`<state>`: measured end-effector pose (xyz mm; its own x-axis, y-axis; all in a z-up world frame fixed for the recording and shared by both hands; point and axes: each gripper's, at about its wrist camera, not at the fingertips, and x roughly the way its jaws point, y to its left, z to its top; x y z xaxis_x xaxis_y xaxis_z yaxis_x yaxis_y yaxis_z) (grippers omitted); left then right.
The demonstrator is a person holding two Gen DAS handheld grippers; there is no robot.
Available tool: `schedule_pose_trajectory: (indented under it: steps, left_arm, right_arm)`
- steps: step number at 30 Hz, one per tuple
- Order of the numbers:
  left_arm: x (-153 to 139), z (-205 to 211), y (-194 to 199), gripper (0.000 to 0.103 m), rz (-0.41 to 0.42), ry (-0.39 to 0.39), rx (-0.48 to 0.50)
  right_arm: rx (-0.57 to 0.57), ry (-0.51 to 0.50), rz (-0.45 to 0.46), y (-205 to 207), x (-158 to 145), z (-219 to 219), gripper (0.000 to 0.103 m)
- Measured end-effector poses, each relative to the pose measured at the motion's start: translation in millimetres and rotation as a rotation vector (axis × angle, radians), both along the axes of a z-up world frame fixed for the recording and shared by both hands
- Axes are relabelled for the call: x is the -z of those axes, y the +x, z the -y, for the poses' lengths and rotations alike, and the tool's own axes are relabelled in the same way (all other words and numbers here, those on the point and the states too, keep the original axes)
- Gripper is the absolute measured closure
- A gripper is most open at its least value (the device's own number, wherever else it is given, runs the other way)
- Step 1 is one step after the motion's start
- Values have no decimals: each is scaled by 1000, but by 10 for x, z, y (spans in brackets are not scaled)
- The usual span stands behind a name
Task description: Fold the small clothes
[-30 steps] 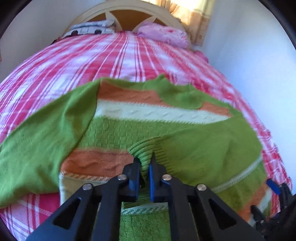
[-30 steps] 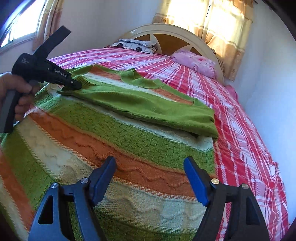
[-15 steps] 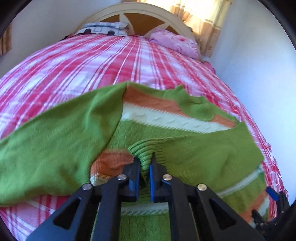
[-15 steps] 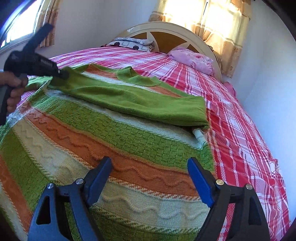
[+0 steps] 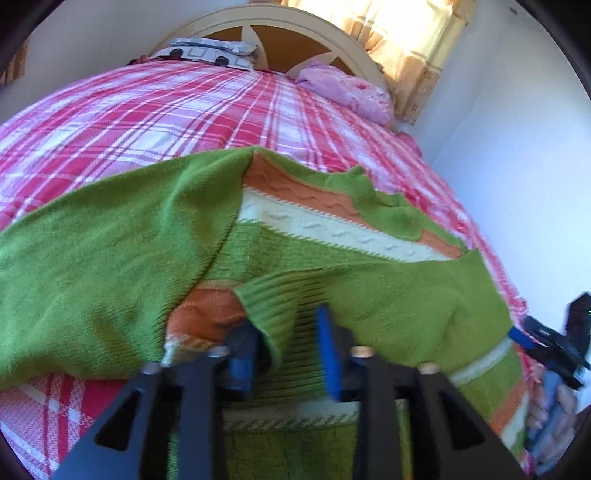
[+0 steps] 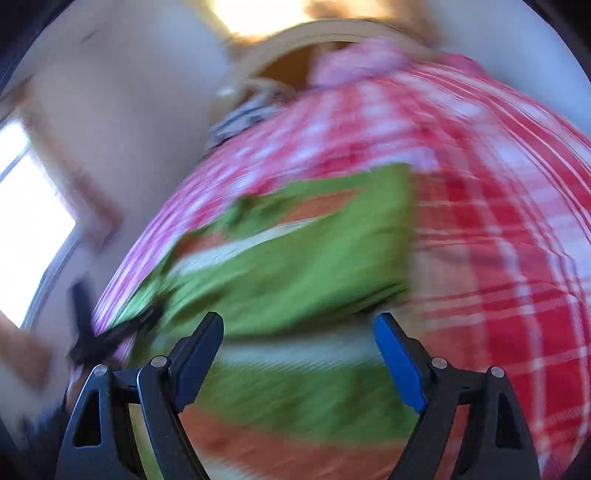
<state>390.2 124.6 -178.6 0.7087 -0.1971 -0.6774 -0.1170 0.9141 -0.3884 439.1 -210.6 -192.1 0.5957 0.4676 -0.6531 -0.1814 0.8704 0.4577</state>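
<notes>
Left jaws: my left gripper [image 5: 288,343] has just been opening; the blue pads stand apart with the ribbed cuff [image 5: 273,306] lying loose between them, no longer pinched.
Cuff: green knit in fine vertical ribs, its edge curling over beside the left pad.
Right jaws: my right gripper [image 6: 299,354] is spread wide, with nothing between the smooth blue pads; the sweater lies below them. This view is heavily smeared.
Sweater: the knitted sweater [image 5: 332,236] lies flat on the bed, banded in green basket-weave, orange with a raised wavy line, and cream cable stitch.
Sleeves: plain, fuzzy green knit. The near sleeve [image 5: 399,291] is folded across the chest, ending at the cuff by my left jaws; the other sleeve [image 5: 103,266] spreads broad and soft out to the left, over the bedcover.
Collar: a folded green collar [image 5: 384,206] lies at the far end, on the orange band.
Bed: the bedcover [image 5: 177,110] is woven cloth in red, pink and white checks, smooth and taut.
Head end: a curved cream headboard [image 5: 280,22] with brown wooden panels; a grey patterned pillow [image 5: 210,51] and a crumpled pink cloth [image 5: 347,92] lie beneath it.
Window side: a pale yellow curtain [image 5: 413,48], gathered in folds, glows with daylight.
My other tool: in the left view, my right hand [image 5: 554,410] grips its black handle at the sweater's right edge.
</notes>
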Motion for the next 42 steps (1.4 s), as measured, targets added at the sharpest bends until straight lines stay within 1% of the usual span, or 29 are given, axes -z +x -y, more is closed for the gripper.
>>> schedule_pose_trajectory:
  steps: [1, 2, 3, 4, 6, 7, 9, 11, 12, 13, 14, 16, 18, 19, 20, 22, 25, 26, 28, 30, 31, 33, 34, 35, 36, 37, 39, 40, 42]
  left_arm:
    - [-20, 24, -16, 41, 14, 9, 3]
    - [-46, 53, -31, 33, 24, 32, -2]
    - [-67, 78, -49, 24, 35, 55, -5]
    - [-80, 102, -50, 21, 47, 61, 9]
    - [-82, 130, -37, 16, 50, 68, 25]
    - [-84, 125, -30, 16, 51, 67, 25]
    - [-87, 98, -39, 15, 60, 54, 24]
    - [-97, 61, -64, 11, 79, 32, 18]
    - [-97, 52, -77, 9, 86, 25, 15]
    - [-96, 37, -90, 8, 90, 20, 8]
    - [-94, 29, -98, 8, 93, 16, 2]
    - [-82, 16, -104, 8, 93, 10, -8]
    - [-65, 11, -86, 8, 83, 5, -11]
    - [-57, 18, -76, 8, 75, 9, -10]
    - [-56, 34, -58, 7, 70, 16, -4]
    - [-62, 39, -67, 5, 78, 14, 5]
    - [-82, -33, -129, 5, 111, -22, -16]
    - [-105, -72, -171, 5, 131, -36, -33]
    - [-146, -160, -260, 5, 156, -77, -65]
    - [-182, -265, -361, 4, 159, -121, -104]
    - [-202, -315, -413, 4, 155, -128, -118]
    - [-246, -414, -523, 4, 152, -97, -137]
    - [-270, -481, -591, 4, 149, -67, -148]
    - [-290, -572, -669, 4, 143, -39, -163]
    - [-295, -639, -718, 4, 138, -21, -176]
    - [-303, -743, -792, 4, 132, 1, -198]
    - [-306, -984, -943, 4, 124, 17, -244]
    - [-296, -1060, -976, 4, 115, 29, -266]
    - [-282, -1293, -1083, 4, 89, 50, -326]
  right_arm:
    - [61, 0, -20, 28, 42, 117, 19]
    - [107, 41, -49, 40, 87, 248, 19]
    - [125, 128, -54, 23, 99, 377, 19]
    - [144, 170, -40, -29, 65, 459, 19]
    - [152, 164, 4, -140, -60, 466, 19]
    - [110, 184, 43, -214, -162, 394, 19]
    - [2, 221, 72, -286, -280, 195, 19]
    - [-131, 226, 53, -283, -316, -111, 19]
    - [-166, 190, 30, -258, -282, -251, 19]
    - [-170, 145, 5, -210, -209, -356, 19]
    - [-141, 116, -20, -156, -125, -382, 19]
    - [3, 102, -64, 3, 58, -207, 19]
    - [84, 205, -64, 51, 141, 23, 21]
    - [99, 238, -75, 45, 149, 54, 22]
    - [93, 220, -72, 26, 113, 24, 22]
    - [75, 123, -46, -75, -30, -109, 21]
    - [70, 15, 13, -206, -320, -303, 21]
    - [58, 5, 35, -210, -389, -373, 21]
    - [-16, -12, 94, -219, -520, -598, 20]
    - [-81, -79, 151, -157, -541, -839, 20]
    - [-94, -108, 157, -181, -525, -883, 19]
    - [-103, -181, 116, -44, -343, -988, 19]
    - [-98, -214, 55, 39, -176, -1006, 19]
    - [-96, -236, -30, 118, 19, -1022, 19]
    - [-93, -251, -14, 92, 70, -1032, 19]
    - [-91, -276, 9, 62, 40, -1065, 19]
    - [-89, -353, 17, -4, -28, -1177, 19]
    - [-99, -357, 25, -46, -80, -1241, 19]
    - [-156, -308, 49, -99, -158, -1364, 19]
